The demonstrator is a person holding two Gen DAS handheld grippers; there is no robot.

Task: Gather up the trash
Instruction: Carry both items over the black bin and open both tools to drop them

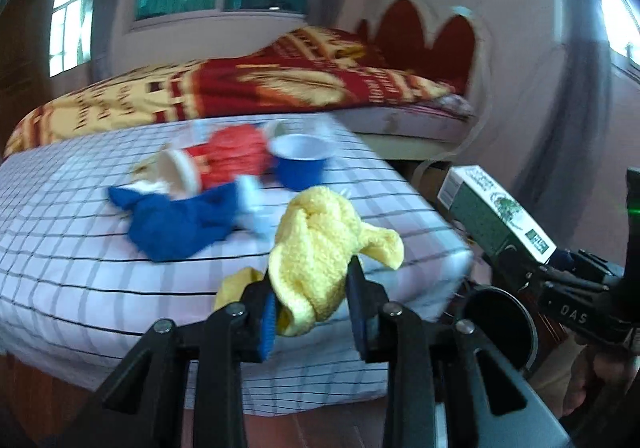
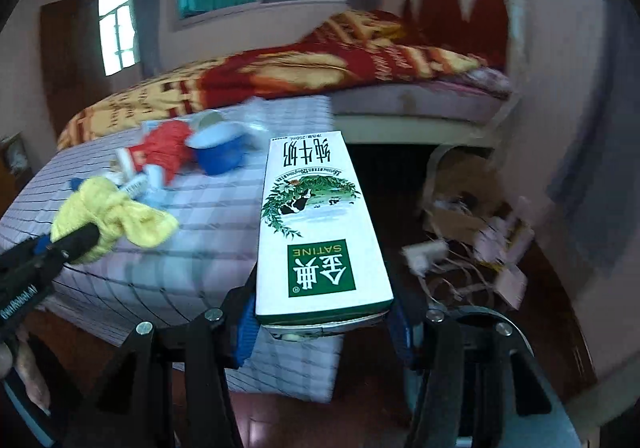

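My left gripper [image 1: 314,298] is shut on a crumpled yellow cloth [image 1: 320,244], lifted just above the checked mattress [image 1: 100,280]. My right gripper [image 2: 322,312] is shut on a green and white milk carton [image 2: 320,224], held up off the mattress's right edge. The same carton [image 1: 492,216] shows at the right of the left wrist view, and the yellow cloth [image 2: 116,220] at the left of the right wrist view. On the mattress lie a blue cloth [image 1: 176,220], a red paper cup [image 1: 192,168], a red cloth [image 1: 240,152] and a blue bowl [image 1: 300,164].
A bed with a red and yellow blanket [image 1: 248,88] stands behind the mattress under a window. Cardboard and paper scraps [image 2: 472,240] lie on the dark floor at the right. A hand [image 1: 584,384] grips the right tool's handle.
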